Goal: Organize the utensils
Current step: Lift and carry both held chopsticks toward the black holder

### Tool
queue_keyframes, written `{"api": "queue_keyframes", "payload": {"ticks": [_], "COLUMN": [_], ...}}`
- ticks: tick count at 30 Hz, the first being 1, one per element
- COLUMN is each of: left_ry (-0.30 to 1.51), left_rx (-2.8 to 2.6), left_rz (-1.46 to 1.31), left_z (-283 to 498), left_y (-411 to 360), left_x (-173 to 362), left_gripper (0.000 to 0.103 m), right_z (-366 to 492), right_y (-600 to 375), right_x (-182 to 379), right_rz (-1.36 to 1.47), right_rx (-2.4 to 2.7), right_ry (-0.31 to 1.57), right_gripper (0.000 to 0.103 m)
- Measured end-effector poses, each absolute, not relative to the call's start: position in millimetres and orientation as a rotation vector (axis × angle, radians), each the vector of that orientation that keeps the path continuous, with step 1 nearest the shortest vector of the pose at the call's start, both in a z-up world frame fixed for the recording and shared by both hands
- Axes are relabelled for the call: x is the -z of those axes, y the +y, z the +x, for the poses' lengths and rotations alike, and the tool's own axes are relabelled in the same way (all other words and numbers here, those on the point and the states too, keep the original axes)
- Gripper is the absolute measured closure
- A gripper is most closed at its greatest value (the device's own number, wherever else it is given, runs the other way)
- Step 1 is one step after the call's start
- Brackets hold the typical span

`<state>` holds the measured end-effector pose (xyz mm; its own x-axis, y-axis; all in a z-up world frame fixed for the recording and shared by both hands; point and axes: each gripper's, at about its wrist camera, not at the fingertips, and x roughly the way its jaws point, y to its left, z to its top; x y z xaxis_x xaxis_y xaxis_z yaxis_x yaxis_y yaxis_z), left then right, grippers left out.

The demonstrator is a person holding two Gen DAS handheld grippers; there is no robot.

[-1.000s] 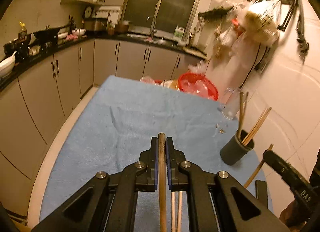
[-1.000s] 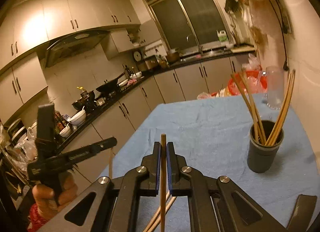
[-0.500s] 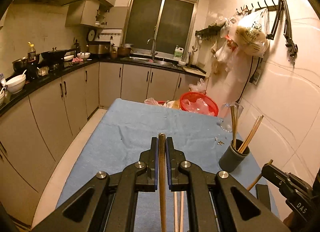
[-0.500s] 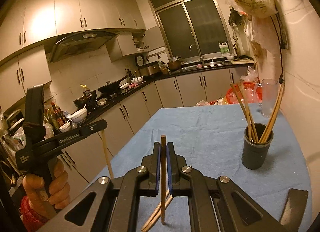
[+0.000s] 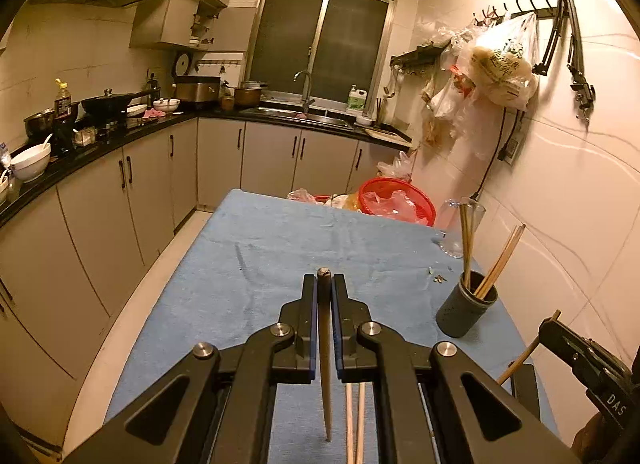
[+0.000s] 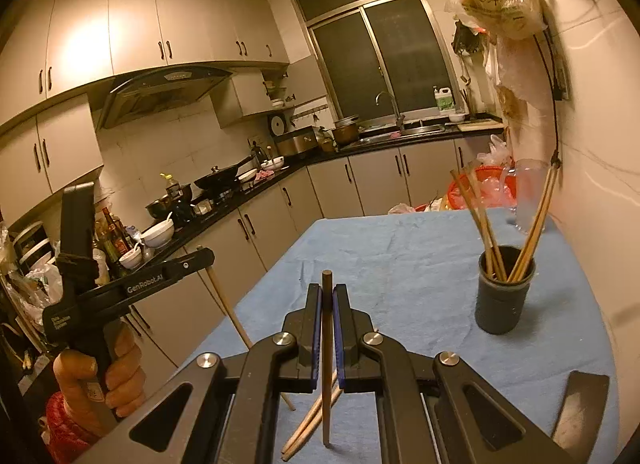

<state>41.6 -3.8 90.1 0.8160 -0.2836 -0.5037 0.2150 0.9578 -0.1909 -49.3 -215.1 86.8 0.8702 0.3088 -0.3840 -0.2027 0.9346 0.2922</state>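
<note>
Blue-covered table [image 5: 280, 248] lies mostly bare; its right edge runs along the tiled wall. Dark holder [image 6: 505, 296] with chopsticks stands near that edge. Left gripper [image 5: 324, 296] and right gripper [image 6: 327, 304] each clench one chopstick above two loose chopsticks [image 6: 310, 424].

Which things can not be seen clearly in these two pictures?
- Left wrist view: two loose chopsticks on the blue cloth run out of the bottom edge.
- Right wrist view: the left gripper hides the top of its chopstick.
- Both views: the dark cup hides the lower ends of the chopsticks inside it.
</note>
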Motion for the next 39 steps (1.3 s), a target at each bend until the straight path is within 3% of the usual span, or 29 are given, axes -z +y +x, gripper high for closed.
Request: {"api": "queue_keyframes", "payload": {"ticks": [39], "left_ry": [0.535], "left_rx": [0.377], "left_rz": [-0.115], "left_z": [35], "left_y": [-21], "left_x": [-130], "left_gripper": [0.096], "right_z": [-52], "right_y": [-287], "right_x": [-102], "right_rz": [0.355], "right_rx": [-0.174], "right_ry": [0.380], "right_gripper": [0.097]}}
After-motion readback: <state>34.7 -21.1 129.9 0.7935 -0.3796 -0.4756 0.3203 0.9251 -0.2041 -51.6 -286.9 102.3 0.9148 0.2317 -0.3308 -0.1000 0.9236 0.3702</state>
